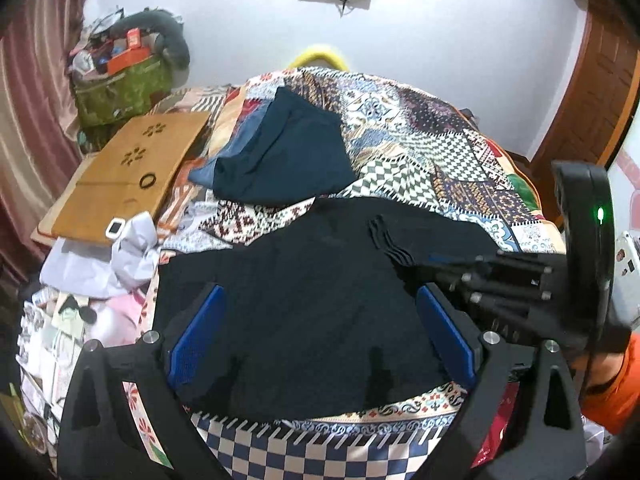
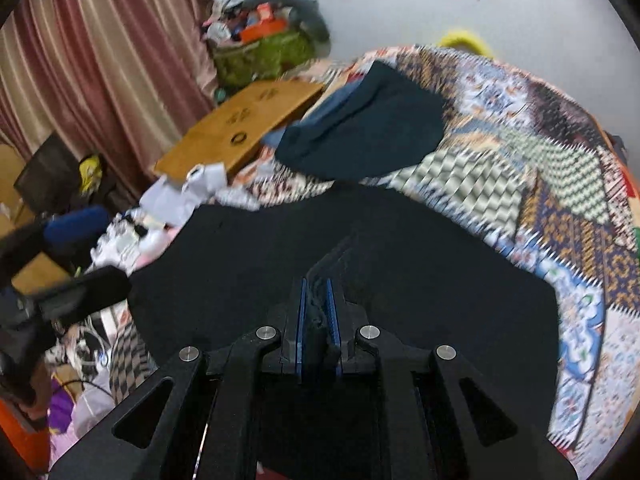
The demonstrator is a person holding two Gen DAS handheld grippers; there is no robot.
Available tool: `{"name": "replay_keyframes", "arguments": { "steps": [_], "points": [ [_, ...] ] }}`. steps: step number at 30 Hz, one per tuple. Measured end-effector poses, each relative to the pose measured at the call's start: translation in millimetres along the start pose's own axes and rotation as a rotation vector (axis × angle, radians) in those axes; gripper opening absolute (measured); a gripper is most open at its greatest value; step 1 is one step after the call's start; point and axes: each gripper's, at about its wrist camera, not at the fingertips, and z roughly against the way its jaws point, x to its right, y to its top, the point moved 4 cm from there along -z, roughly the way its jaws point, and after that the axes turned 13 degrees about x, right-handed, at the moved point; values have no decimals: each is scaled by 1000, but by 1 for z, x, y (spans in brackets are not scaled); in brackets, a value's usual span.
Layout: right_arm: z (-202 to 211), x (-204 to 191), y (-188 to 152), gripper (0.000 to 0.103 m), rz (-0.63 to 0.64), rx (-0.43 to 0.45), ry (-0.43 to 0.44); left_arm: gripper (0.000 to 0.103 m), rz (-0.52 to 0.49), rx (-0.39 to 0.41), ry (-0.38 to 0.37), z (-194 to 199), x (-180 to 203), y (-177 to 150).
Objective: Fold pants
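Black pants (image 1: 304,272) lie spread on a patchwork bedspread (image 1: 440,152). My left gripper (image 1: 320,296) hovers over their near part, open wide, its blue pads (image 1: 196,340) apart on either side with nothing pinched. My right gripper (image 1: 440,276) reaches in from the right, at a bunched fold of the pants. In the right wrist view the right gripper (image 2: 316,292) has its blue pads close together with black cloth of the pants (image 2: 280,248) caught between them. The left gripper (image 2: 88,254) shows blurred at the left edge.
A dark teal garment (image 1: 288,152) lies on the bedspread beyond the pants. A wooden board (image 1: 132,168) and crumpled white paper (image 1: 132,248) sit left, a stuffed green bag (image 1: 120,92) behind them. A person's orange sleeve (image 1: 616,384) is at the right edge.
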Motion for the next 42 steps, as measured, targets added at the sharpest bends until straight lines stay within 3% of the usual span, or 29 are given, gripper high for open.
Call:
{"name": "replay_keyframes", "arguments": {
  "steps": [4,6,8,13,18,25,32,42],
  "points": [
    [-3,-8,-10,23,-11,-25,9,97,11,-22,10,-2,-3,-6],
    [0,-9,-9,41,-31,-36,43,97,11,-24,14,-1,-3,-6],
    [5,-11,-9,49,-39,-45,57,97,6,-19,15,2,0,-3],
    [34,-1,3,53,-21,24,42,97,-7,-8,5,3,8,8],
    [72,39,29,55,-34,140,-21,97,-48,5,-13,-7,31,28],
    [99,94,45,55,-61,207,-90,97,-129,-1,-62,-36,77,52],
    [71,128,26,55,-92,117,-79,97,-213,-100,-109,-90,118,49],
    [16,150,-40,55,-185,-91,7,98,-253,-347,-108,-155,117,-14]
  ]
}}
